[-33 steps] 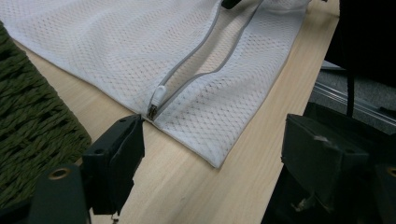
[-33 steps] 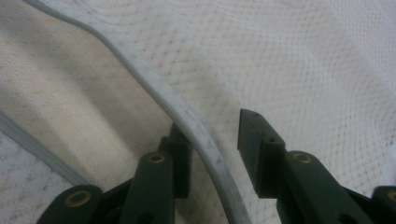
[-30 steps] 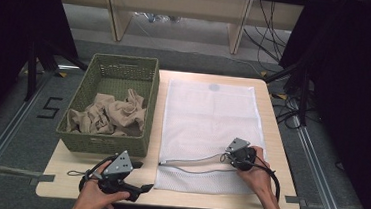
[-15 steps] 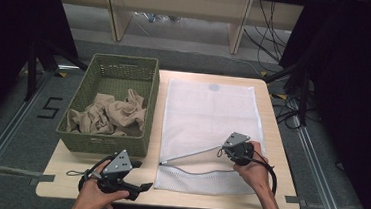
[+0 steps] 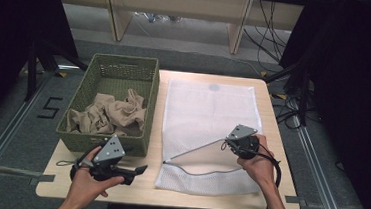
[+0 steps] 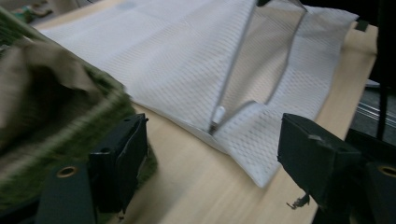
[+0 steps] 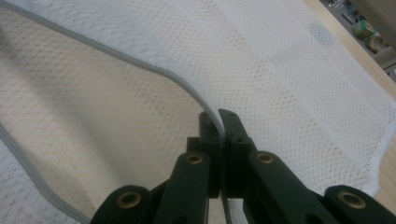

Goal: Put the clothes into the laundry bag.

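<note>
Wooden table [image 5: 273, 116] sits in a dark room w/ cables on the floor behind it, and a green basket [image 5: 113, 71] stands on its left part. Crumpled beige cloth [image 5: 107, 116] lies inside that basket.

Right next to the basket you've got the white mesh laundry bag [image 5: 208, 111] spread flat across the middle of the table, zipper end toward you. Its mouth is unzipped: the upper layer is lifted at the right side, so a gap shows between the grey zipper edge [image 5: 195, 151] and the lower layer still lying on the wood. In the left gripper view the zipper pull [image 6: 217, 116] sits at the near-left corner of the opening, resting on the bag.

Your right gripper [image 5: 235, 142] is clamped tight on the top edge of that opening. In the right gripper view [image 7: 219, 122] the jaws are pinched together w/ the thin mesh hem caught between them, and the fabric drapes away on both sides. It's raised off the table, so the edge runs up at a slant from the pull.

Your left gripper [image 5: 135, 173] hovers near the front edge of the table, just in front of the basket, pointing right toward the bag. Jaws are spread wide, nothing between them, though they've just been closing a bit.
</note>
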A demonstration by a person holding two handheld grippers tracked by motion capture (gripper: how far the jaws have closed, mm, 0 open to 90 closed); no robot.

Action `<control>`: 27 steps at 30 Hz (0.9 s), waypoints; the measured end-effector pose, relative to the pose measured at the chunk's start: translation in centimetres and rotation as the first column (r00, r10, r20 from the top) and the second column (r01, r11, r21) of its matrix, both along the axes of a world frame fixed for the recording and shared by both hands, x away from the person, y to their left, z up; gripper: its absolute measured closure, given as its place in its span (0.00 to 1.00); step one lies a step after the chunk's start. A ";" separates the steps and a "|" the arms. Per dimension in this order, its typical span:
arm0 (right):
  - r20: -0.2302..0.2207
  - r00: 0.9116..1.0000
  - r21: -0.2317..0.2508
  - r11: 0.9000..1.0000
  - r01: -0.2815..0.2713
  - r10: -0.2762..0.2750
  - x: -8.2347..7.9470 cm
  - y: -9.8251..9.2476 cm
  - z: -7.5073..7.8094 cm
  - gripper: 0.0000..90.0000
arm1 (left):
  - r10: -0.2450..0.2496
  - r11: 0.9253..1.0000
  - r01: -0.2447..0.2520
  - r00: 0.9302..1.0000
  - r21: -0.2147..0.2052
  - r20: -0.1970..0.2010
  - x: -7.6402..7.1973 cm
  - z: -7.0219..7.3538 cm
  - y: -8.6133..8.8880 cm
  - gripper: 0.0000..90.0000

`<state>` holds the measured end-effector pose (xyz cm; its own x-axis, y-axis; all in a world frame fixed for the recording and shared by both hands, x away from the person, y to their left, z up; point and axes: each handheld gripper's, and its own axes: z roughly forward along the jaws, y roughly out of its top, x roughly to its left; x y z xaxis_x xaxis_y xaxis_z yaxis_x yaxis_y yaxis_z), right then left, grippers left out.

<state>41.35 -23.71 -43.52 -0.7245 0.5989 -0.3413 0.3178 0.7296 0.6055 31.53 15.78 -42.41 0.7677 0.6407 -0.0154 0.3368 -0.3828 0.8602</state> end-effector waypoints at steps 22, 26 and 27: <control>0.011 1.000 0.003 1.000 -0.008 0.008 0.1 0.0 0.6 1.00 | 0.357 0.917 -0.308 0.916 0.252 -0.182 14.2 4.2 7.6 0.21; -0.004 1.000 0.001 1.000 0.009 -0.009 0.0 0.1 0.4 1.00 | 0.395 0.917 -0.357 0.876 0.178 -0.275 16.0 3.2 8.0 0.20; 0.002 1.000 -0.009 1.000 -0.006 0.006 0.1 0.1 0.3 1.00 | 0.400 0.916 -0.367 0.872 0.163 -0.283 16.3 3.1 8.1 0.20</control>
<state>41.47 -23.61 -43.19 -0.7274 0.5913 -0.3482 0.3125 0.7371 0.5992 47.80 23.85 -39.36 0.4288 0.8944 -0.1272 0.7134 -0.2488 0.6551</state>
